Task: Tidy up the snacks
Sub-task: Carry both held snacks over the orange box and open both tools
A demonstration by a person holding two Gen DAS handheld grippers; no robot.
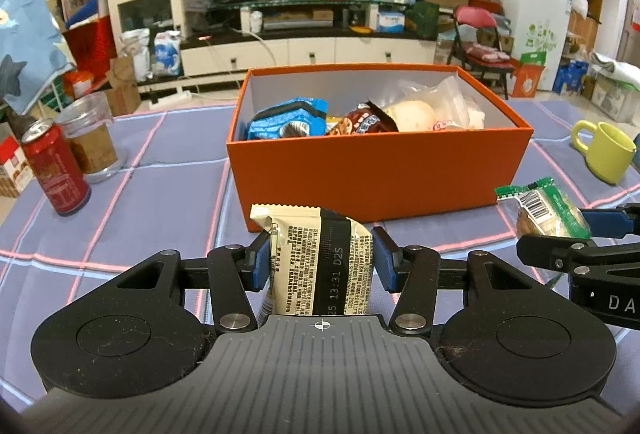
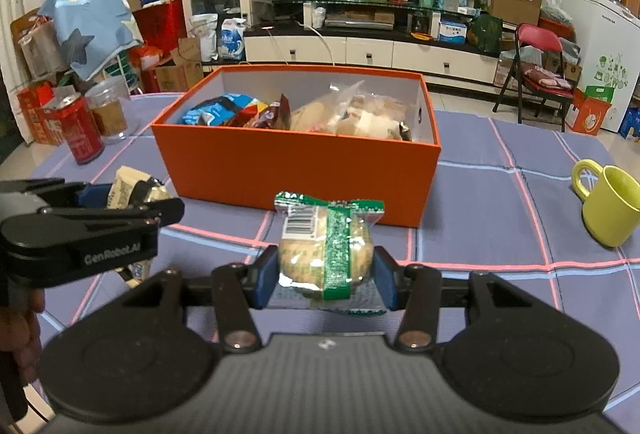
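I have two snacks in hand: my left gripper (image 1: 320, 258) is clenched on a cream packet (image 1: 320, 258), my right gripper (image 2: 326, 268) is clenched on a green-wrapped pastry (image 2: 326, 254), each packet squeezed between the blue pads. The orange box (image 1: 376, 173) sits just ahead of both sets of fingers, holding at least four packets, though I can't count those exactly. The risk, as I judge it, is a slick wrapper sliding out of the pads or catching the box's near wall on the way over. Off to the sides: one red can (image 1: 56, 173), one clear jar (image 1: 90, 133), one yellow mug (image 2: 608, 205).
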